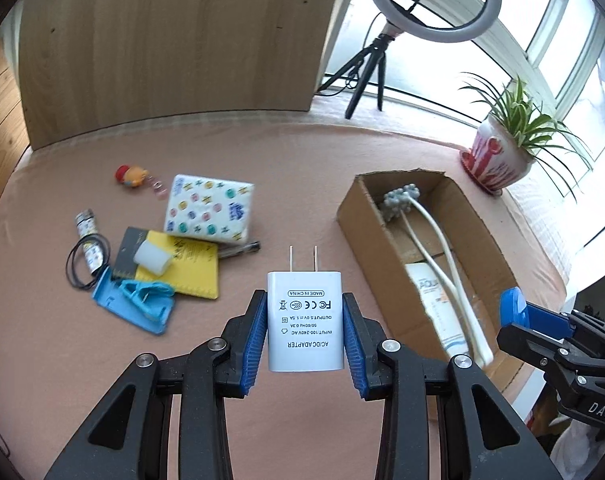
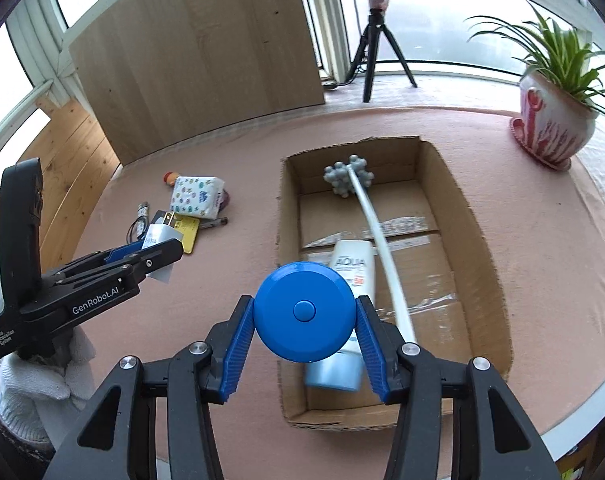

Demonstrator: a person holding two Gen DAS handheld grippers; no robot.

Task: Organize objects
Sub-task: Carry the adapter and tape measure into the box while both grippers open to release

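Observation:
My left gripper [image 1: 305,320] is shut on a white AC/DC adapter [image 1: 305,316], prongs pointing away, held above the pink tablecloth. My right gripper [image 2: 304,316] is shut on a round blue disc-shaped object [image 2: 302,312], held over the near end of the open cardboard box [image 2: 478,216]. In the box lie a white AQUA tube [image 2: 352,268] and a white-handled massager with a grey knobbly head [image 2: 348,178]. The left view shows the same box [image 1: 358,216], with the right gripper [image 1: 514,312] at its near corner. The right view shows the left gripper [image 2: 162,256] at the left.
A loose pile lies left of the box: patterned tissue pack [image 1: 210,208], yellow notebook [image 1: 190,268], blue case [image 1: 138,304], black cord loop [image 1: 86,260], small tube [image 1: 88,232], toy figure [image 1: 130,176]. A potted plant [image 2: 554,120], ring-light tripod [image 2: 374,40] and wooden board [image 2: 198,52] stand behind.

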